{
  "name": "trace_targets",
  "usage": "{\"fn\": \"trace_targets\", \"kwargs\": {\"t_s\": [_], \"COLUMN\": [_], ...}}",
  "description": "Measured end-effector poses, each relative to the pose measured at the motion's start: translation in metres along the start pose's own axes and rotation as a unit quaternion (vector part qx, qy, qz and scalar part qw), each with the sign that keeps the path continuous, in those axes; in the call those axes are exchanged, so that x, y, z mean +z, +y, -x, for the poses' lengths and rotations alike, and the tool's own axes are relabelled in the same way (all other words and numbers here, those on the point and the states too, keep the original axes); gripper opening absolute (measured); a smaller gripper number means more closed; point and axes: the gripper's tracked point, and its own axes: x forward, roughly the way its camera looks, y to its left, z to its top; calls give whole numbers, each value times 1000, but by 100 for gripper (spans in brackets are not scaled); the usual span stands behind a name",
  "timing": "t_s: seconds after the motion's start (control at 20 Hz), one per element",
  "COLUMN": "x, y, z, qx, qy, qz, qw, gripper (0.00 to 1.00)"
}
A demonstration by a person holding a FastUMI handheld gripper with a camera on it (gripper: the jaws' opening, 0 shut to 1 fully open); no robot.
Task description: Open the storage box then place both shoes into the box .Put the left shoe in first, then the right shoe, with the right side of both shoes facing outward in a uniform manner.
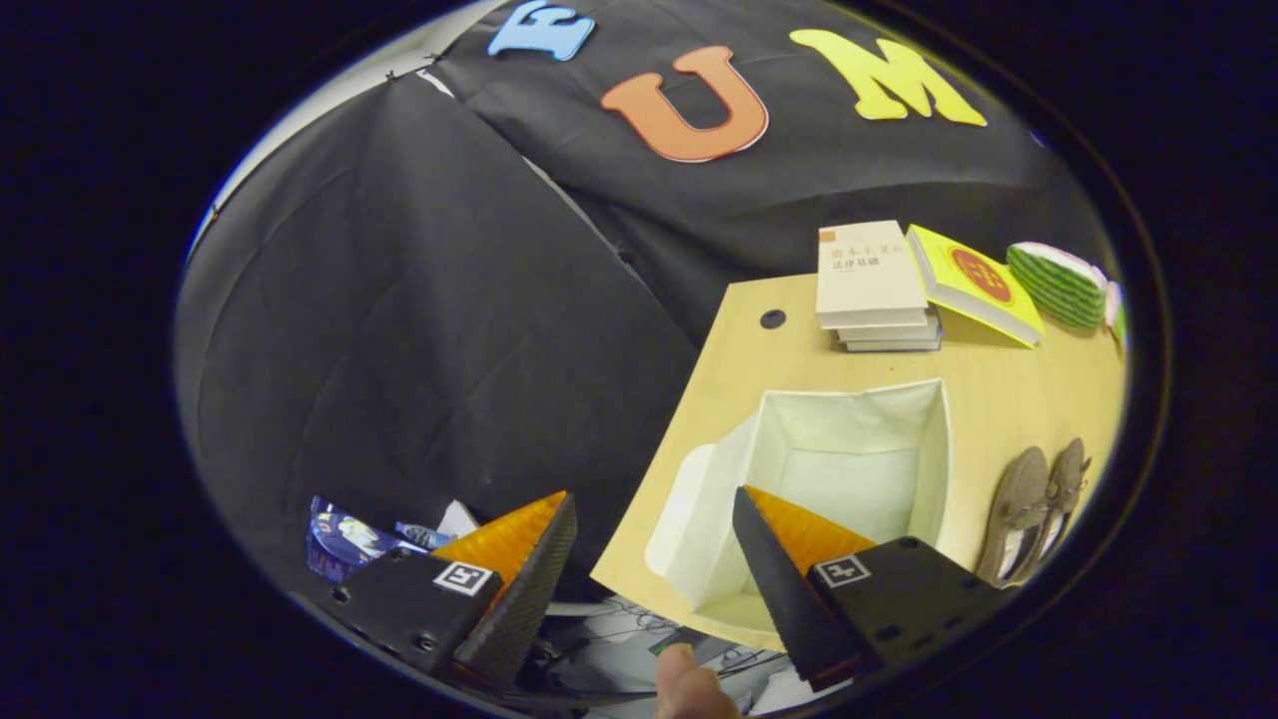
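Two shoes side by side on the counter, just beside the box – box open already, lid flap hanging over the edge, hence ready for loading – claw wide, empty, hovering short of both.

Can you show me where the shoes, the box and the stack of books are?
Pair of brown slip-on shoes [1033, 509]: gripper view, on one shoe's upper.
Open white fabric storage box [944, 439]: gripper view, on its right wall.
Stack of pale books [869, 270]: gripper view, on the top cover.
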Motion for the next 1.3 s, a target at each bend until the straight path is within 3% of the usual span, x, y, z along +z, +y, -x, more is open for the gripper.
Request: {"fn": "trace_targets", "kwargs": {"t_s": [0.25,0.65,0.85,1.0,1.2,1.3], "x": [-24,-76,-93,-109,-129,-139], "y": [-84,-227,-309,-355,-389,-388], "z": [31,82,92,91,79,69], "qx": [-83,-201,-268,-291,-301,-276], "qy": [-7,29,61,91,132,158], "qz": [70,96,47,3,-62,-79], "qw": [994,974,960,952,942,945], "gripper": [100,100,100,100,100,94]}}
